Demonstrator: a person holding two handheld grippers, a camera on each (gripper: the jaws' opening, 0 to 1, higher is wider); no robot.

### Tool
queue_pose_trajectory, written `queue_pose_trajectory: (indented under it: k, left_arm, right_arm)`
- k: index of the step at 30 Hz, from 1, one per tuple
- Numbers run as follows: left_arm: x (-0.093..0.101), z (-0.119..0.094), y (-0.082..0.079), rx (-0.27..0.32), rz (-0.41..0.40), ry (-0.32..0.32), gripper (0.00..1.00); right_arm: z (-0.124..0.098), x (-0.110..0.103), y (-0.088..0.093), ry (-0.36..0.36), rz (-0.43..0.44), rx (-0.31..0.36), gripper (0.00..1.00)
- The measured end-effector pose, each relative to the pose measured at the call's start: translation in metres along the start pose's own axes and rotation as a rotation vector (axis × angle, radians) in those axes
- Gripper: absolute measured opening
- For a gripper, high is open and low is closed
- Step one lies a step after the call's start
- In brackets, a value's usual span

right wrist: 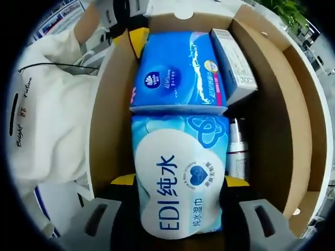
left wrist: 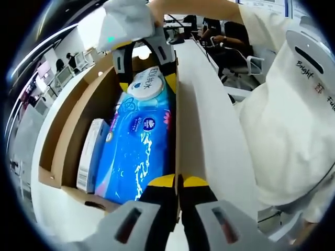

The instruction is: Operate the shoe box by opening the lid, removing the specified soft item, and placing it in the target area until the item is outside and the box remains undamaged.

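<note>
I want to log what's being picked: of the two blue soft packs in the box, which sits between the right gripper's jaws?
The light-blue EDI wet wipes pack, with its white heart-shaped label, sits between the right gripper jaws. The darker blue tissue pack lies beyond it.

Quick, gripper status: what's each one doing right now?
Left gripper: jaws shut on the box wall.
Right gripper: jaws around the wet wipes pack, shut on it.

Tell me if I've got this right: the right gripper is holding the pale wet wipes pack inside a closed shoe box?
Not quite: the shoe box is open, not closed, as the right gripper view shows. The right gripper does hold the pale wet wipes pack inside it.
</note>
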State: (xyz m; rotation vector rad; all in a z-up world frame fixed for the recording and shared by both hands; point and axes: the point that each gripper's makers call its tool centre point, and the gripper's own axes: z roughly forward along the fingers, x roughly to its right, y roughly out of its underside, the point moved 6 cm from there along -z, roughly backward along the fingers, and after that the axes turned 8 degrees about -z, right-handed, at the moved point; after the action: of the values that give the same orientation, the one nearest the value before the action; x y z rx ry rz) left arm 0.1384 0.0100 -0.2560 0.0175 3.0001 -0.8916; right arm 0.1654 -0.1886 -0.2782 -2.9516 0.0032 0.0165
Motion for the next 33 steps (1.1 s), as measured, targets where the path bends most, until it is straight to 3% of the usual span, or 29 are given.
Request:
queue_pose_trajectory:
  k: [11,23,28,30,33]
  left_arm:
    - [0.001,0.0,0.0,0.002,0.011,-0.005,0.01]
    - [0.001,0.0,0.001,-0.003,0.012,-0.004,0.01]
    - [0.001,0.0,0.001,-0.004,0.007,-0.004,0.01]
    - [0.001,0.0,0.001,-0.011,0.01,-0.004,0.01]
    - [0.001,0.0,0.001,-0.019,0.006,-0.001,0.01]
  right_arm:
    - [0.012,0.0,0.0,0.01,-0.004,-0.001,0.69]
    - [0.014,0.001,-0.003,0.015,-0.014,-0.087,0.69]
    - [0.013,0.003,-0.003,0.02,-0.003,-0.083,0.67]
    - [0.013,0.002,-0.004,0.013,-0.008,-0.156,0.66]
    - [0.013,0.002,-0.004,0.014,-0.005,-0.133,0.65]
